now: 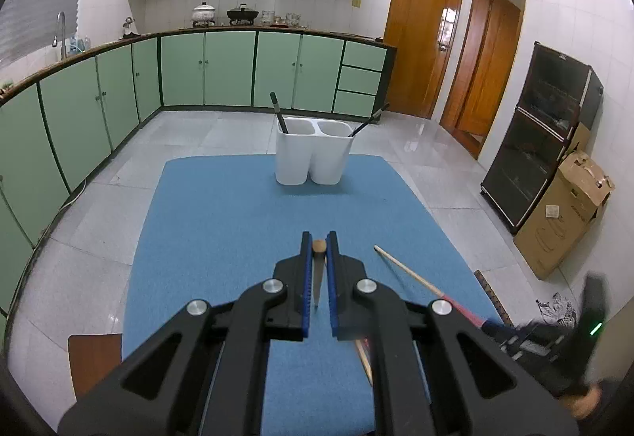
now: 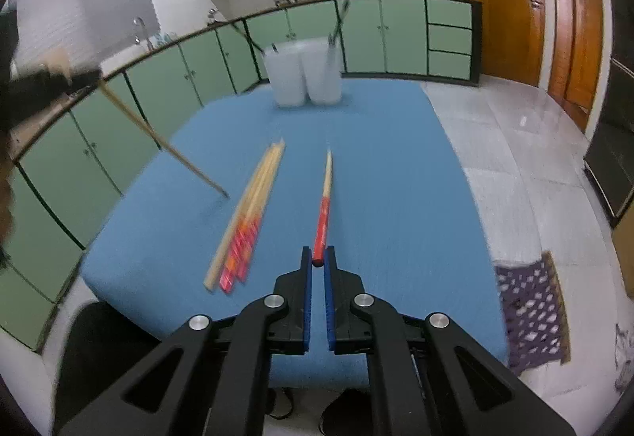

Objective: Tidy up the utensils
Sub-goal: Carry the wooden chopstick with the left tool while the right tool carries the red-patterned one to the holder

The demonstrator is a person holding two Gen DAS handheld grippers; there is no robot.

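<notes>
Pick-up step: left gripper clenched on a wooden chopstick, right gripper on the red-handled chopstick, centre frame. Next, both to be carried to the white two-compartment holder, upper centre.

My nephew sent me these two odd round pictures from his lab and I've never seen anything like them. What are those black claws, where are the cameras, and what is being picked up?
No robot here: a person holds a two-finger gripper in each hand, each with a fisheye camera looking along its fingers. The left-hand view shows the left gripper shut on a wooden chopstick. The right-hand view shows the right gripper shut on the red end of a red-handled chopstick. On the blue mat lie a bundle of chopsticks and a white two-compartment holder with a dark utensil in each side.
</notes>
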